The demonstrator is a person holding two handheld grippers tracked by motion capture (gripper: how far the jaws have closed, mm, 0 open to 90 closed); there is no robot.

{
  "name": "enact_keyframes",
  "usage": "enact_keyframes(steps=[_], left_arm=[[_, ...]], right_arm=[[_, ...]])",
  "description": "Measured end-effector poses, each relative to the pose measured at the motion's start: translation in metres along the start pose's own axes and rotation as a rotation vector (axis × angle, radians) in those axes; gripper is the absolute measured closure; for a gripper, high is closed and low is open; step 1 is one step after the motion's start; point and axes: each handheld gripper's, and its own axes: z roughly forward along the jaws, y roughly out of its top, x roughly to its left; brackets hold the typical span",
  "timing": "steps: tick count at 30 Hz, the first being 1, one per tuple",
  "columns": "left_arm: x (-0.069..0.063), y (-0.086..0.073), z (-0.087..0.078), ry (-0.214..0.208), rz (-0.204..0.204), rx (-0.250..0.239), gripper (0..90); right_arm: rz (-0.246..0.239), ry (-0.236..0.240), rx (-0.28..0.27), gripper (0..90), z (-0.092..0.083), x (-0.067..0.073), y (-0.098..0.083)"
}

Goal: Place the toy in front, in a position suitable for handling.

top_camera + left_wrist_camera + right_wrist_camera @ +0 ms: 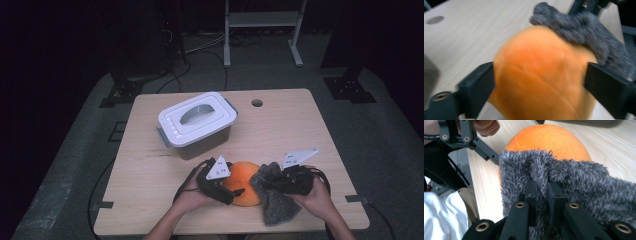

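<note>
- R gripper (541, 192): jaws nearly shut, pinching a fold of the grey fuzzy cloth (579, 187); fabric bunches up ahead of the jaws and hangs below them.
- L gripper (539, 82): jaws spread wide, one on each flank of the orange fruit (541, 75). Both jaw faces sit at the skin, look to be touching; grip judged light, picture blurred.
- High view: L gripper (231, 191) comes at the fruit (243, 186) from its left, R gripper (277, 181) from its right, the cloth (272, 197) between R gripper and fruit. Key relation: fruit lies straight ahead of R jaws, cloth edge draped against its near-right shoulder, touching.
- Fruit roughly round, slightly egg-shaped; no clear long axis, no stem end seen, so pointing can't be told. Rests on the surface (300, 125), near front edge, centre.
- Cloth long axis runs from the fruit down toward the front-right edge.
- Judgement: wiping job; L holds the fruit, R hand nearer the cloth, next stroke goes across the fruit top toward L.
- Farther back-left: white-lidded box (197, 122), closed, well apart.
</note>
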Motion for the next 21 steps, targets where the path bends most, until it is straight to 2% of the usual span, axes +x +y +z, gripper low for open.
enact_keyframes(steps=[2, 5, 6, 9, 11, 14, 17, 19, 21], left_arm=[[-0.005, 0.001, 0.0, -0.006, 0.023, 0.004, 19.0], [-0.01, 0.004, 0.0, -0.03, 0.027, 0.012, 21.5], [-0.012, 0.004, 0.0, -0.027, 0.035, 0.018, 21.7], [-0.014, 0.005, -0.001, -0.04, 0.055, 0.025, 22.2], [-0.013, 0.005, -0.001, -0.046, 0.052, 0.028, 22.1], [-0.007, 0.006, -0.005, -0.048, 0.026, 0.022, 18.7], [-0.001, 0.007, -0.005, -0.02, -0.008, -0.001, 6.9], [0.002, 0.007, -0.003, -0.022, -0.021, 0.0, 3.3], [0.002, 0.006, 0.0, -0.046, -0.03, 0.009, 2.4]], right_arm=[[0.019, -0.017, -0.005, 79.9, -0.003, -0.005, -0.002], [0.052, -0.073, -0.01, 80.0, -0.01, -0.012, -0.003], [0.063, -0.078, -0.015, 80.2, -0.013, -0.014, -0.003], [0.082, -0.062, -0.088, 80.2, -0.022, -0.012, 0.002], [0.075, -0.055, -0.101, 80.0, -0.02, -0.009, 0.006], [0.059, -0.027, -0.059, 79.7, -0.007, -0.007, 0.008], [0.018, 0.023, -0.015, 79.8, -0.003, -0.003, 0.006], [-0.012, 0.038, 0.014, 79.9, -0.004, 0.001, 0.004], [-0.032, 0.058, 0.03, 79.8, -0.005, 0.003, 0.001]])
